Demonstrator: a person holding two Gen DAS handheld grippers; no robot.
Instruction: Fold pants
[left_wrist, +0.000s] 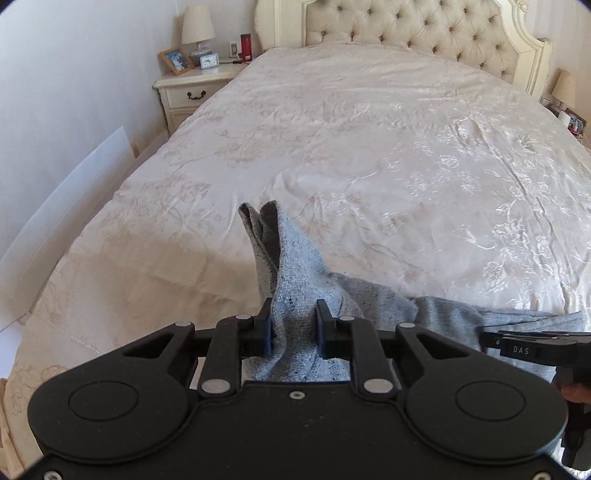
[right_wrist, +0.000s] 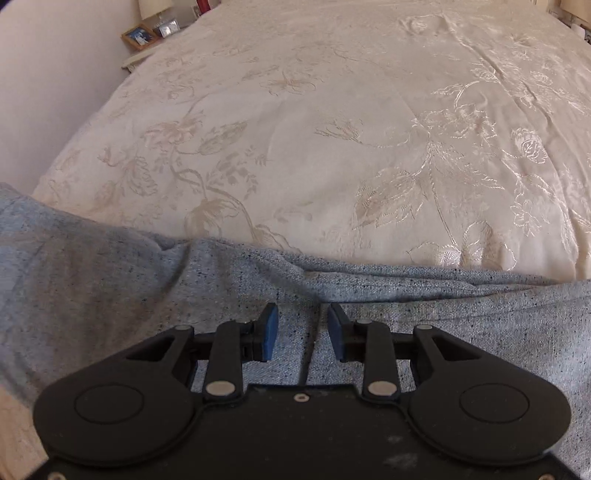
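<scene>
We hold the left gripper (left_wrist: 294, 325) clamped on a bunched end of the grey pants (left_wrist: 295, 280), lifted off the bed (left_wrist: 369, 147) to carry it over for a fold. Our right gripper (right_wrist: 303, 328) hovers with jaws apart over the cloth beneath it — gripping nothing, probably ready to pin or pinch.

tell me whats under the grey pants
The cream embroidered bedspread lies under the grey pants, showing all around the fabric. One bunch is lifted off it, pinched in the left gripper. Whatever lies directly beneath the spread fabric is covered.
</scene>
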